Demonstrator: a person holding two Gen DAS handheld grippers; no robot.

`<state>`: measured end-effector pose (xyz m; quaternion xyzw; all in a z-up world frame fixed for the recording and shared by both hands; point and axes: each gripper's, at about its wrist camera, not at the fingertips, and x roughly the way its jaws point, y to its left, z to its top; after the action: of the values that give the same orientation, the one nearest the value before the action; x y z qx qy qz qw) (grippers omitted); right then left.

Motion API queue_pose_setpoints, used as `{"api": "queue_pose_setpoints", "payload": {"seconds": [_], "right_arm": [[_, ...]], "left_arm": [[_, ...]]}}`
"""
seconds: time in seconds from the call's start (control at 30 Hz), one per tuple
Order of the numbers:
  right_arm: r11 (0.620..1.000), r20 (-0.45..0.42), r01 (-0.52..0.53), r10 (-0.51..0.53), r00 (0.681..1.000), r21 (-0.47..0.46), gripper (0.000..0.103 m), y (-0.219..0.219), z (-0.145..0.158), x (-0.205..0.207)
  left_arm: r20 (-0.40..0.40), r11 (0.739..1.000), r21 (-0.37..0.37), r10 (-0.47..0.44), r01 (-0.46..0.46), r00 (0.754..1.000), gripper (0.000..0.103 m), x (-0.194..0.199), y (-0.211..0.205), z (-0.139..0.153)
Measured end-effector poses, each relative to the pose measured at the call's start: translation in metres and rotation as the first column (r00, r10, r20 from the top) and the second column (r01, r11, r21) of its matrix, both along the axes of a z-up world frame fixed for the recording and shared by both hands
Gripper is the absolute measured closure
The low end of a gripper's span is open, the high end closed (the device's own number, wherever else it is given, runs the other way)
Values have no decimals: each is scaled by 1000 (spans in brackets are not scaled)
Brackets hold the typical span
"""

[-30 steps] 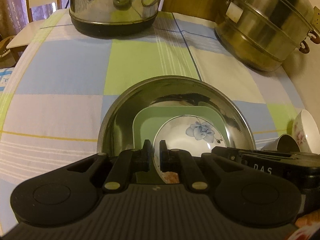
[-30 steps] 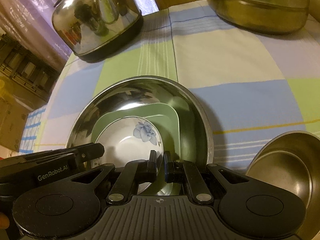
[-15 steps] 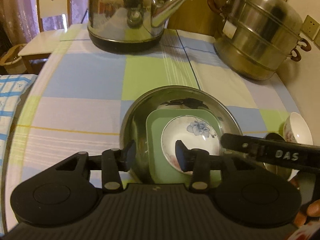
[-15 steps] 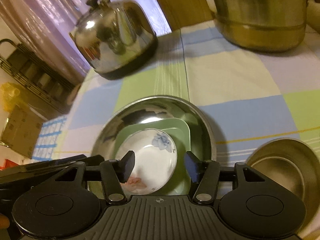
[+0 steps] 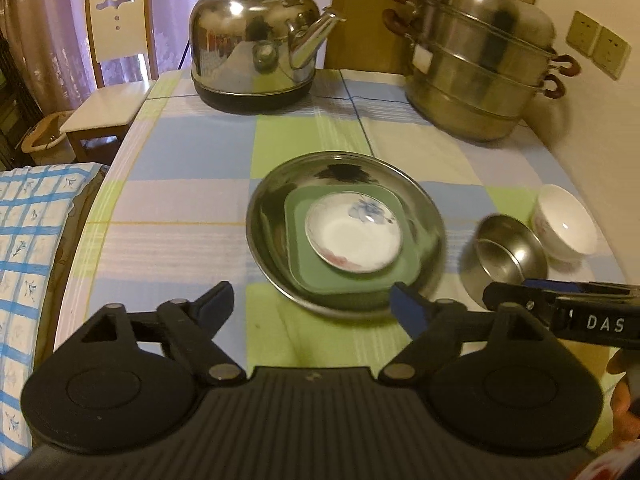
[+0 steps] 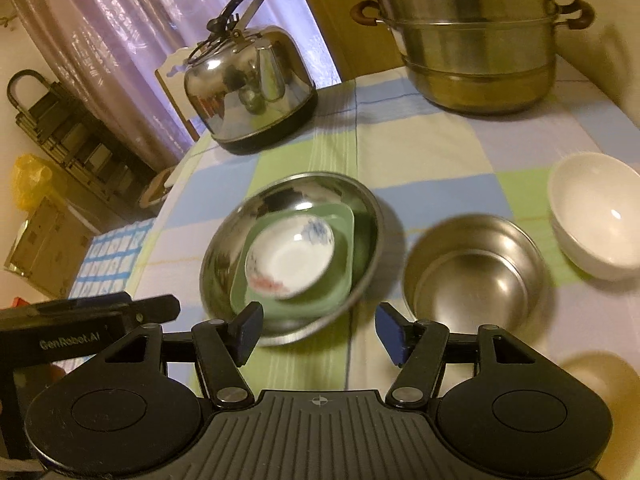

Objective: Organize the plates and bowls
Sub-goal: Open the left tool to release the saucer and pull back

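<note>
Left wrist view: left gripper (image 5: 312,308) jaws opening, empty; floral saucer (image 5: 354,234) on green plate (image 5: 296,216) in steel basin (image 5: 268,200), just ahead. Right gripper (image 6: 318,330) likewise opening, empty.

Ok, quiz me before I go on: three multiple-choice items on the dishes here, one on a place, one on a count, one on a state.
1. Where does the flowered white saucer lie?
A. on the green square plate inside the wide steel basin
B. inside the small steel bowl
C. bare on the cloth

2. How many bowls stand apart from the stack?
A. none
B. two
C. four

3. What is between the right gripper's fingers?
A. the saucer
B. the green plate
C. nothing

Answers: 1 A, the three nest in both views. 2 B, the small steel bowl and the plain white bowl. 3 C, its jaws are opening with only cloth beyond them.
</note>
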<state>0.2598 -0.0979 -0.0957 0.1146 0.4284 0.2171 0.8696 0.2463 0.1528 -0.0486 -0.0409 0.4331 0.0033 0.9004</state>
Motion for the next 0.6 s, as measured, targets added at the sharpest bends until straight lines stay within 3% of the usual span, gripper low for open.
{"api": "queue_pose_setpoints", "payload": {"seconds": [0.2, 0.4, 0.6], "right_arm": [[999, 14, -5, 6, 1000, -32, 40, -19, 9, -38], [998, 17, -24, 25, 1000, -59, 40, -40, 16, -71], [992, 41, -36, 41, 998, -121, 39, -58, 20, -108]], "left_arm": [[18, 1000, 19, 7, -8, 1000, 13, -37, -23, 9], [60, 995, 95, -5, -1, 998, 9, -74, -53, 17], [64, 999, 44, -12, 9, 998, 9, -108, -74, 22]]}}
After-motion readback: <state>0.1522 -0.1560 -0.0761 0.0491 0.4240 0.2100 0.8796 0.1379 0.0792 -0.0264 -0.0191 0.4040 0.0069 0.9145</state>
